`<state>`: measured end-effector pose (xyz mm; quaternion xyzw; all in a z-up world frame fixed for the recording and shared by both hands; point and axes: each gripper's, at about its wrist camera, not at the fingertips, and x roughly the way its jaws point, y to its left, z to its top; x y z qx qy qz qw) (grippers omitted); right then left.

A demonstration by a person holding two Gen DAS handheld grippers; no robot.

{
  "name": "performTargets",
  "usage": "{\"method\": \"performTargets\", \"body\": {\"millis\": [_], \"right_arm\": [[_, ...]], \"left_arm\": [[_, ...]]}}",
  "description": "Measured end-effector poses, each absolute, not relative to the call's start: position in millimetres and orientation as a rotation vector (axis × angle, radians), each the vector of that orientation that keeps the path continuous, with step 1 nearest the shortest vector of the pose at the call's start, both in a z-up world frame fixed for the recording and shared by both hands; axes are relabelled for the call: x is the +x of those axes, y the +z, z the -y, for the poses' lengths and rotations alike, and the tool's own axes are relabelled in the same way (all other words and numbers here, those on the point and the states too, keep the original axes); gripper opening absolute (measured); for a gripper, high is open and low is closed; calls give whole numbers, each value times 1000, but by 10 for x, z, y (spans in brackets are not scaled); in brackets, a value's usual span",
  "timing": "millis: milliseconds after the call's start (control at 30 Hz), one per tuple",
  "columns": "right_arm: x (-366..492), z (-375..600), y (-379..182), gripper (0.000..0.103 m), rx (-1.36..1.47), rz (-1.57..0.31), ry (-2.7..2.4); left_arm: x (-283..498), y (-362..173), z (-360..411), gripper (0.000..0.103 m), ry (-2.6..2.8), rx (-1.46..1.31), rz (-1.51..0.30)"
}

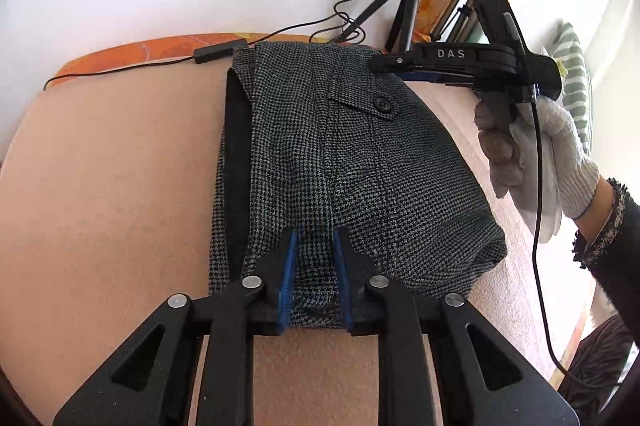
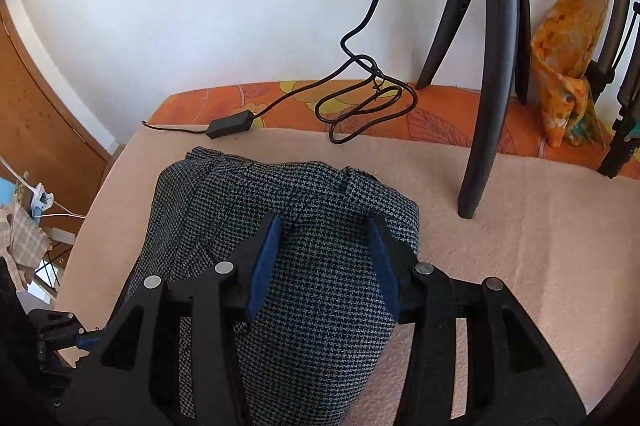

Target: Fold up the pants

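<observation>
Both spread, left gripper (image 1: 314, 246) and right gripper (image 2: 326, 230) straddle pants (image 1: 340, 154) on peach blanket (image 1: 100, 166).

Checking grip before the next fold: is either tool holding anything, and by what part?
Neither visibly clamps. The left tool straddles the near edge of the folded houndstooth pants, jaws apart; the right tool rests open over their far end.

"DAS" on the right tongs (image 1: 384, 64)
</observation>
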<state>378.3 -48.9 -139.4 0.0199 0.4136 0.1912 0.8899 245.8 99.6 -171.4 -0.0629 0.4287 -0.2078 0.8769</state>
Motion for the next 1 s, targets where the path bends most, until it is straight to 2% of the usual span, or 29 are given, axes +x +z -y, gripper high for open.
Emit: {"method": "performTargets", "body": {"millis": [33, 67, 133, 167, 367, 567, 833, 933, 1000], "right_arm": [[3757, 521, -1359, 55, 46, -853, 396], [3716, 578, -1320, 58, 55, -844, 393], [3661, 713, -1280, 70, 106, -845, 417], [3643, 782, -1278, 76, 136, -857, 444], [3565, 1039, -1421, 78, 234, -963, 537], [3558, 1204, -1571, 78, 351, -1010, 573], [3702, 1156, -1760, 78, 432, -1033, 599], [3735, 1158, -1816, 78, 460, -1031, 610], [3757, 1143, -1821, 78, 470, -1016, 617]], "left_arm": [[2410, -1680, -1035, 33, -425, -159, -892], [2368, -1663, -1087, 39, -426, -198, -890], [2236, -1612, -1158, 63, -415, -279, -891], [2167, -1593, -1170, 65, -392, -310, -898], [2030, -1738, -1401, 66, -380, -673, -944], [2171, -2054, -1626, 66, -287, -888, -1007], [2398, -2124, -1554, 66, -300, -922, -1003], [2400, -2129, -1562, 74, -312, -938, -988], [2391, -2134, -1566, 74, -309, -925, -979]]}}
